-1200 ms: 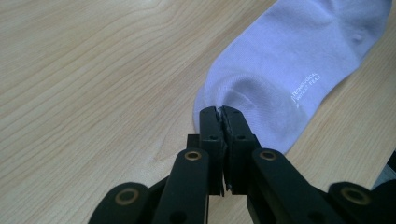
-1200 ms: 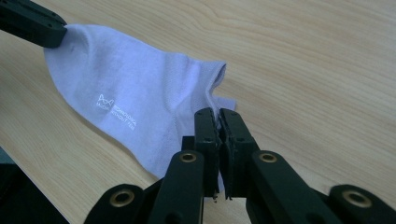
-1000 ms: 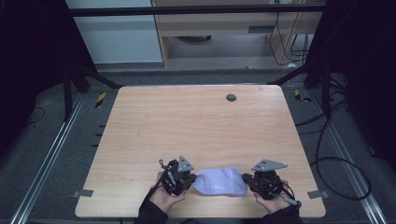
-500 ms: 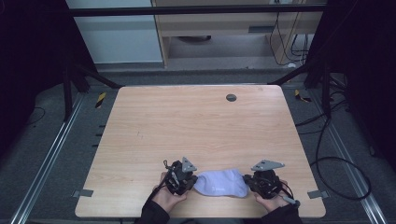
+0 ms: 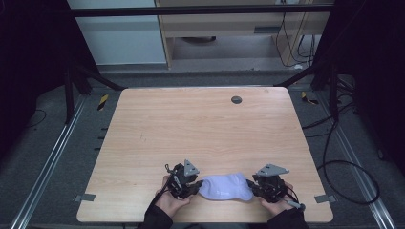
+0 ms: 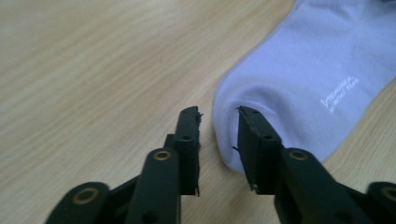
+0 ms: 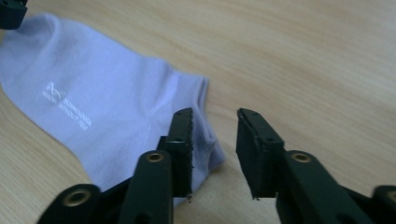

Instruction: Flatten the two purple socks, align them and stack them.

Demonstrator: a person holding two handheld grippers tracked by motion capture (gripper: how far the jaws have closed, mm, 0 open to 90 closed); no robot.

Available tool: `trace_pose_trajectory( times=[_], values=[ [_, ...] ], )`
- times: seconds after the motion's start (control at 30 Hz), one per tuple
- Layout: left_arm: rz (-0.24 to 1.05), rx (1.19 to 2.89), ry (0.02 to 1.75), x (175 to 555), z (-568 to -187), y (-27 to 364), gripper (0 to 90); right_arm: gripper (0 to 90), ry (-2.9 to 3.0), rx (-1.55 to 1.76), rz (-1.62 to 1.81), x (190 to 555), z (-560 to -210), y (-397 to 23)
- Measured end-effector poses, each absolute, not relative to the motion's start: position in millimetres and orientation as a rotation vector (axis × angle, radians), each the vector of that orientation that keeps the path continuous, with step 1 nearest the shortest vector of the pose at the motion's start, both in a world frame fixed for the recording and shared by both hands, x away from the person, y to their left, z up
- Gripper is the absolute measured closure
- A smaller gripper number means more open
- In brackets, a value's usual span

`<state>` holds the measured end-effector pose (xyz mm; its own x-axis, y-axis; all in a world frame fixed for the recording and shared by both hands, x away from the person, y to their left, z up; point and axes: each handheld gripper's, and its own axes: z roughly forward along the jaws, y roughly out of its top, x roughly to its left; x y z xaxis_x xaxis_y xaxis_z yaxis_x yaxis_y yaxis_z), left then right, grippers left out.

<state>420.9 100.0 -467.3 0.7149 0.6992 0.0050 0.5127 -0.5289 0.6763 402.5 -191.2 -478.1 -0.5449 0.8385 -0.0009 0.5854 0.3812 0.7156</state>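
Sock (image 5: pixel 224 187) lies flat at near edge of table (image 5: pixel 200 129), long axis left-right, between both grippers. Toe end touches left gripper (image 6: pixel 218 128); cuff end touches right gripper (image 7: pixel 214 128). Both equally near, one per end. Left jaws have just been opening, part open, toe edge by one jaw, nothing pinched. Right jaws likewise just opened, cuff corner under one jaw, not gripped. No containers on table.

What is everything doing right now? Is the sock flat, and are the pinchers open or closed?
sock: lying flat on the table, let go at both ends.
left gripper: open, jaws just opened, toe end between them, not pinched.
right gripper: open, jaws just opened, cuff corner at one jaw.
table: bare wood.
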Motion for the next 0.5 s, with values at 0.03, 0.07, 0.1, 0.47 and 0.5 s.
trace_pose_trajectory(
  times=[0.03, 0.07, 0.1, 0.47, 0.5],
  values=[
    [0.373, 2.241, 0.907, 420, -466, 99, 64.7, 63.4, 2.262, 1.229, 0.986, 402, -477, -192],
    [0.388, 2.229, 0.893, 419, -464, 98, 63.0, 62.7, 2.253, 1.218, 1.01, 402, -477, -192],
    [0.399, 2.216, 0.887, 417, -464, 96, 61.4, 62.0, 2.241, 1.212, 1.036, 401, -476, -191],
    [0.509, 2.115, 0.87, 421, -456, 111, 44.0, 32.6, 2.073, 1.233, 1.15, 412, -477, -203],
    [0.517, 2.096, 0.886, 423, -455, 116, 43.1, 28.7, 2.048, 1.244, 1.148, 414, -478, -208]
  ],
)
